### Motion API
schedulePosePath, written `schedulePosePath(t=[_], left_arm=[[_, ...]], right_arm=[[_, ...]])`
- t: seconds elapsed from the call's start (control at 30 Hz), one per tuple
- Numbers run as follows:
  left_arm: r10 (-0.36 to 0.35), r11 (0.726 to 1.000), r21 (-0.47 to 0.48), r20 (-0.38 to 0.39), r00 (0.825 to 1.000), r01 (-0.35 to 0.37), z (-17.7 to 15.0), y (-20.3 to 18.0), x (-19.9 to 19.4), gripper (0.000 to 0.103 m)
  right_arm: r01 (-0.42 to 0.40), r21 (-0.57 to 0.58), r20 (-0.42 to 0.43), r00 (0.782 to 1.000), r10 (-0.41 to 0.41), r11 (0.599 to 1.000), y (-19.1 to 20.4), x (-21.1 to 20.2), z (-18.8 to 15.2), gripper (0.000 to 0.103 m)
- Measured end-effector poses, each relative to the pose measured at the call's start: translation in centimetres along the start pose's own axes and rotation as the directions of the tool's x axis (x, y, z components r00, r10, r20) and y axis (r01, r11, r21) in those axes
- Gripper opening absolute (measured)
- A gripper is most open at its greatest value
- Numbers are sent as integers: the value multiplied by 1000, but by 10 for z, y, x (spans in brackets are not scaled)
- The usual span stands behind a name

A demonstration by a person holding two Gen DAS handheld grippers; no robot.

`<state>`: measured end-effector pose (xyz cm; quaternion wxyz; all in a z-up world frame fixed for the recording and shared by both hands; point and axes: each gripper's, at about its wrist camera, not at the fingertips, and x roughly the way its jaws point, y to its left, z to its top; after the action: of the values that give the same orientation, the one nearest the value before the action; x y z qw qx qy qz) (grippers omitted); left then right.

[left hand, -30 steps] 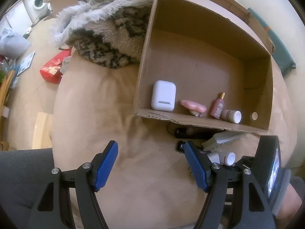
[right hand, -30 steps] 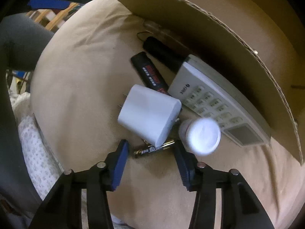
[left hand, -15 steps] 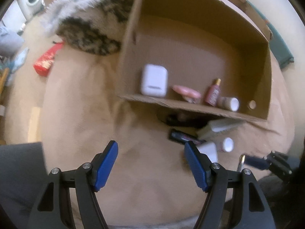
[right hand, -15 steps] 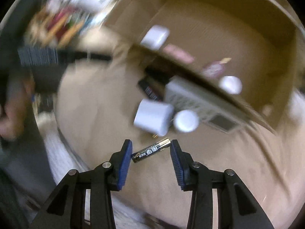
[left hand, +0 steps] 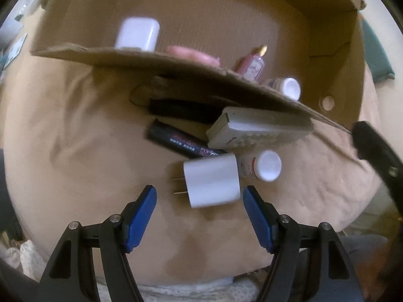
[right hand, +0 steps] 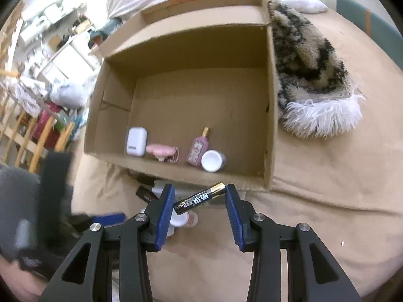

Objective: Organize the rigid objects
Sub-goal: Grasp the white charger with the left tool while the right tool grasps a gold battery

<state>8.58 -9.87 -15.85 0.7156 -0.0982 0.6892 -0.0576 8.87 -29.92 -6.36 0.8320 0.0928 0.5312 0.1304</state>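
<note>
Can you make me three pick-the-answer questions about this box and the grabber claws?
1. Where is the white earbud case?
A. inside the cardboard box
B. on the furry blanket
C. in a claw

2. How many things lie inside the box?
A. two
B. four
C. seven

3. What is the right gripper doing?
A. hanging empty
B. holding a battery
C. squeezing a bottle

Answers:
1. A, it stands by the box's near wall.
2. B, the case, a pink item, a pink bottle and a white-capped jar.
3. B, the battery spans its blue pads, above the bed.
</note>
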Motion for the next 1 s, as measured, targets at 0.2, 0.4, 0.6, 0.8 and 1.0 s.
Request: schedulePosePath(t=[0.2,0.4,0.6,0.8,1.0], left_arm=[[21,1000,-8,12,1000,-21,9,-6,8,54],[48,999,13,18,999,-48,12,-6,4,39],[83,996,41,49,995,-85,18,-3,-9,38],[154,983,85,115,981,-165,20,11,-33,38],[199,976,55,149,969,-209,24,44,-49,38]], right_arm=[[-35,3,29,999,34,999,6,-6,0,43],[-48,-1,23,999,48,999,14,3,1,43],[-53,-3,26,998,53,999,14,3,1,43],[-54,-13,20,998,54,998,16,4,1,43],[-52,-40,14,999,52,998,24,4,-1,43]])
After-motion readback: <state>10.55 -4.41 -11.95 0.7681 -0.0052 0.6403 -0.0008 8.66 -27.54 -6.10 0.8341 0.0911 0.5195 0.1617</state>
